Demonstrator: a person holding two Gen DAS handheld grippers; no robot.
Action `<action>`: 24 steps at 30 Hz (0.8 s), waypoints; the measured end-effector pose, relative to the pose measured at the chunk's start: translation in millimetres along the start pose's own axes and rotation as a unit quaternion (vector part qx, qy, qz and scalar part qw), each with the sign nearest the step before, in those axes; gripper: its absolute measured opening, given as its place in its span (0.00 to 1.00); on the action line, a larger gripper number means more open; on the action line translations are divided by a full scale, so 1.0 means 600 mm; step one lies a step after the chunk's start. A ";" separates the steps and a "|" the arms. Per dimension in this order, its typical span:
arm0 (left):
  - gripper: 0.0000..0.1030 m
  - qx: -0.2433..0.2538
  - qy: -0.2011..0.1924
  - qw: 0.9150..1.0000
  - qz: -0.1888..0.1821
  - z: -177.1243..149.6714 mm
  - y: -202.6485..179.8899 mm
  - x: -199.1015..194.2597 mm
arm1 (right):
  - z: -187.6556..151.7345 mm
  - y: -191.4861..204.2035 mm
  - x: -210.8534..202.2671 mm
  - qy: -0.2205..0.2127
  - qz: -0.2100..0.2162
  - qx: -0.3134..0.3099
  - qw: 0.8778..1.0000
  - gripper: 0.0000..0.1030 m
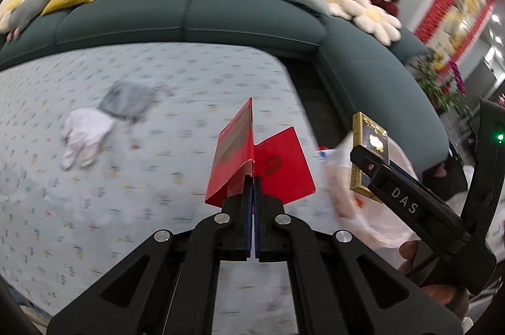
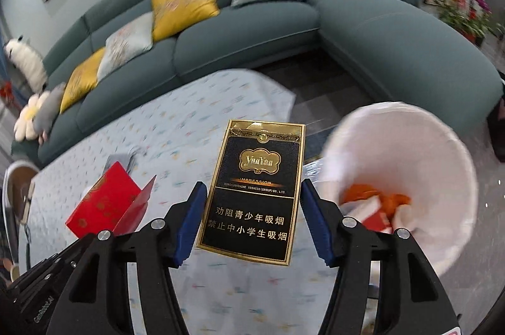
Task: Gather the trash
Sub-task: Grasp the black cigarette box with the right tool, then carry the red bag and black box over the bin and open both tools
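Observation:
My left gripper [image 1: 253, 177] is shut on a red paper packet [image 1: 252, 158] and holds it above the floral tablecloth [image 1: 94, 208]. The packet also shows in the right wrist view [image 2: 107, 202]. My right gripper [image 2: 251, 202] is shut on a black-and-gold cigarette box [image 2: 255, 193], held upright just left of a white-lined trash bin [image 2: 410, 177]. The bin holds orange and red scraps [image 2: 378, 202]. The box [image 1: 369, 155] and right gripper show at the right of the left wrist view, over the bin's bag [image 1: 372, 208].
A white glove [image 1: 85, 139] and a grey cloth [image 1: 126, 98] lie on the table at the left. A teal sectional sofa [image 2: 378, 51] with cushions and plush toys curves behind and to the right. Dark floor [image 2: 315, 101] lies between table and sofa.

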State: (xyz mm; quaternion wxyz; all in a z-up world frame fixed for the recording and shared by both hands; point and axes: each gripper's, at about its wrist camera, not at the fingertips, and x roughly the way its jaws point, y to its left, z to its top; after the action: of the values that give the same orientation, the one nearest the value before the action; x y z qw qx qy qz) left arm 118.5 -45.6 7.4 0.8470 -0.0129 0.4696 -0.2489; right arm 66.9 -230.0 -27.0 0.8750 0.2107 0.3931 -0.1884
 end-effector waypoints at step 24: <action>0.00 0.115 0.031 0.991 -0.057 -0.024 -0.290 0.055 | 0.008 -0.244 -0.086 -0.039 -0.044 0.086 0.995 0.57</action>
State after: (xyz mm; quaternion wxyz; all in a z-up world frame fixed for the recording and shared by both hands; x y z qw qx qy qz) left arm 49.8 -209.2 17.8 0.8120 0.0656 0.4628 -0.3495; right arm -34.6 -347.3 -16.8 0.8592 0.2603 0.3498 -0.2678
